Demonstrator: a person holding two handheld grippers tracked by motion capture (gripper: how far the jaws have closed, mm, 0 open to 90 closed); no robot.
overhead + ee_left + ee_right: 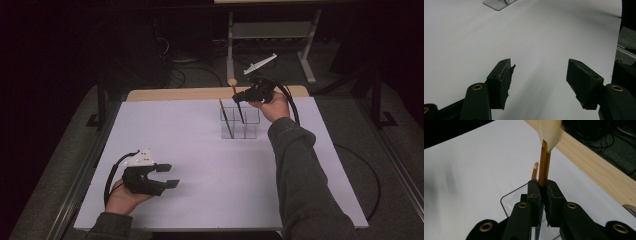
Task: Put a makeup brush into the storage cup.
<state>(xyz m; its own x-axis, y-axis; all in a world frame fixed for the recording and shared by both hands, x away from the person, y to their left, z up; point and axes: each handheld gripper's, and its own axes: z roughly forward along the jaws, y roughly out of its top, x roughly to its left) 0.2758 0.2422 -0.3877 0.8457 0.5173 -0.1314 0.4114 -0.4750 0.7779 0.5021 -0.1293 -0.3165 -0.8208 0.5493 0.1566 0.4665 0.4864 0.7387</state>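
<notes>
Lowering a brush into the clear organizer

High view, upper centre: right gripper (241,98) clamps a brush (237,104) over the clear organizer (240,123); left gripper (169,175) gapes empty, lower left. Right gripper view: another stick (534,170) stands behind. Keep the brush upright and centred before releasing.

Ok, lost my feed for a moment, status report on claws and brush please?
Right claw shut on brush, over clear holder. Second stick already in holder. Left claw open, empty, low over table. Nothing in the way.
</notes>
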